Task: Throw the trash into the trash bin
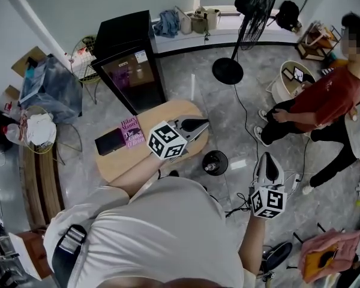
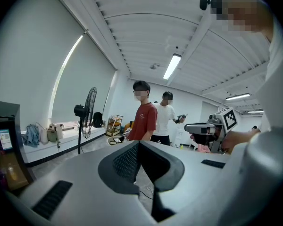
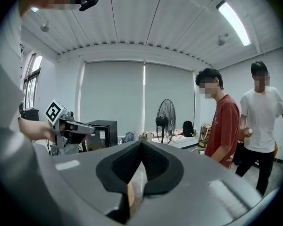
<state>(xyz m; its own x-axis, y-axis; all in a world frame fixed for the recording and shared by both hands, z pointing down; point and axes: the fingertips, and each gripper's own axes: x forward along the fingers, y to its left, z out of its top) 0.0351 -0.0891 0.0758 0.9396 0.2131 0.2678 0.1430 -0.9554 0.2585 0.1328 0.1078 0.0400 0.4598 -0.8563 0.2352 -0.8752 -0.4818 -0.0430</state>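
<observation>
My left gripper (image 1: 204,124) hangs shut and empty over the right end of a small oval wooden table (image 1: 168,110); in its own view the jaw tips (image 2: 138,143) meet with nothing between them. To the right, over the floor, my right gripper (image 1: 267,156) is also shut and empty, with its tips (image 3: 141,142) touching. Each gripper shows in the other's view, the right gripper (image 2: 200,128) and the left gripper (image 3: 80,125). A small round black bin (image 1: 215,162) stands on the floor between them. On the table lie a pink book (image 1: 132,132) and a black book (image 1: 110,141). I see no trash.
A black glass-door cabinet (image 1: 129,65) stands behind the table, and a standing fan (image 1: 252,17) is at the back. A person in a red shirt (image 1: 324,98) stands at the right, with a second person in white (image 3: 262,121) beside them. Cables (image 1: 240,116) cross the floor.
</observation>
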